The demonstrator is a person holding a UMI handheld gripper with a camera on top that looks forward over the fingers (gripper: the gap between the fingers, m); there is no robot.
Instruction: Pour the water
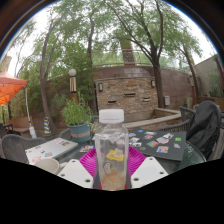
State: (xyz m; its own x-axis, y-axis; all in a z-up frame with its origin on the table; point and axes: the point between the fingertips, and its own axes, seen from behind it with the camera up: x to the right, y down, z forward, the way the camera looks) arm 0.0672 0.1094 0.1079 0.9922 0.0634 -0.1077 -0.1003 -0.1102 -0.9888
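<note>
A clear plastic water bottle (111, 145) with a white cap stands upright between my fingers. Its label shows a yellow mark. My gripper (111, 162) is shut on the bottle, with the magenta pads (88, 160) pressed against both of its sides. The bottle's lower part sits between the white fingertips, and its base is hidden low in the view. The bottle blocks my view of what lies straight ahead on the table.
Beyond the fingers is a round patio table (168, 152) strewn with cards and papers (52, 149). A potted plant (78, 116) stands behind it, a dark chair (206, 125) to the right, an orange umbrella (9, 88) to the left, and a stone wall (126, 94) behind.
</note>
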